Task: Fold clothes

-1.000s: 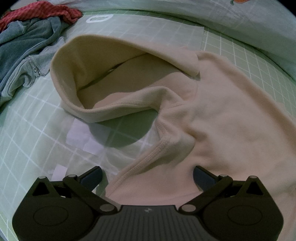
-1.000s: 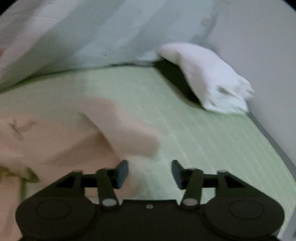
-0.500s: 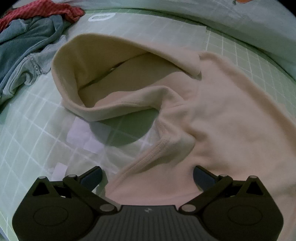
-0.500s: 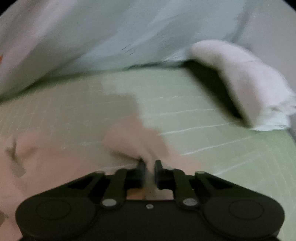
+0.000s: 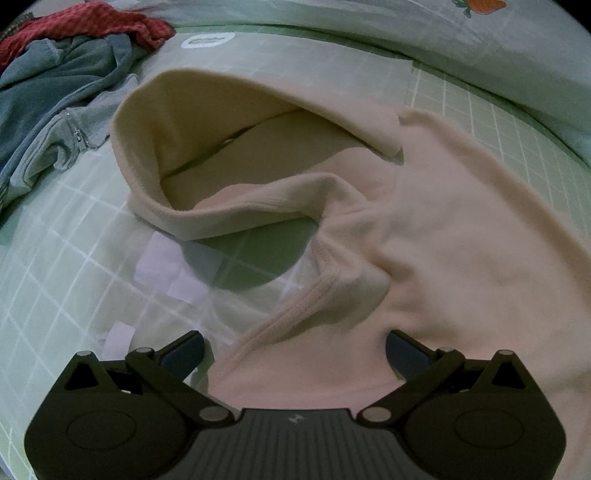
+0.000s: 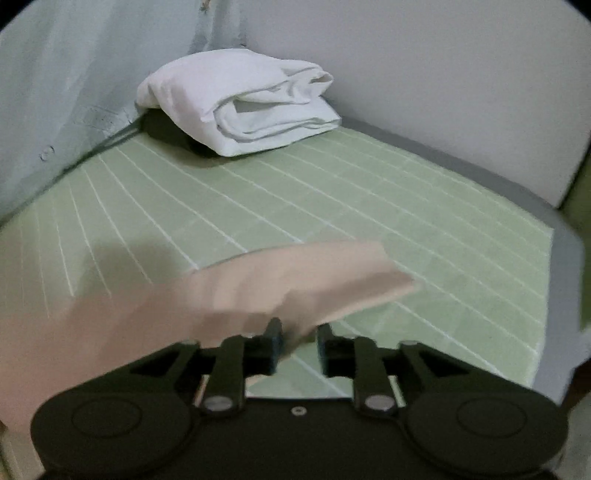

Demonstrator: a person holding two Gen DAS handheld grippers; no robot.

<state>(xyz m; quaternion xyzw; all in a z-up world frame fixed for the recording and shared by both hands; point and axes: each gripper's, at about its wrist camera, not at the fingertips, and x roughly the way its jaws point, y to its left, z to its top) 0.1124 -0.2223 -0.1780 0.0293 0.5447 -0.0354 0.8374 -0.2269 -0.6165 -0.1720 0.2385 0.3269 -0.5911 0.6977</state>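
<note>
The right hand-held gripper (image 6: 298, 347), pinched on the sleeve half a second ago, now gapes slightly, the sleeve of the soft peach fleece hoodie (image 5: 424, 236) free at its 10 o'clock. The left hand-held gripper (image 5: 295, 354) stays wide open astride the hoodie's hem, holding nothing. Further, at 12 o'clock, the hood gapes on the green gridded mat (image 6: 369, 199); this fold looks placed.

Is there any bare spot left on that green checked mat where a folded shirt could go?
Yes. The widest bare stretch of green mat lies between the folded white cloth at the far corner and the pink sleeve near the right gripper. It is crowded around the left gripper: the pink hoodie covers most there, with blue and red clothes piled beyond.
</note>
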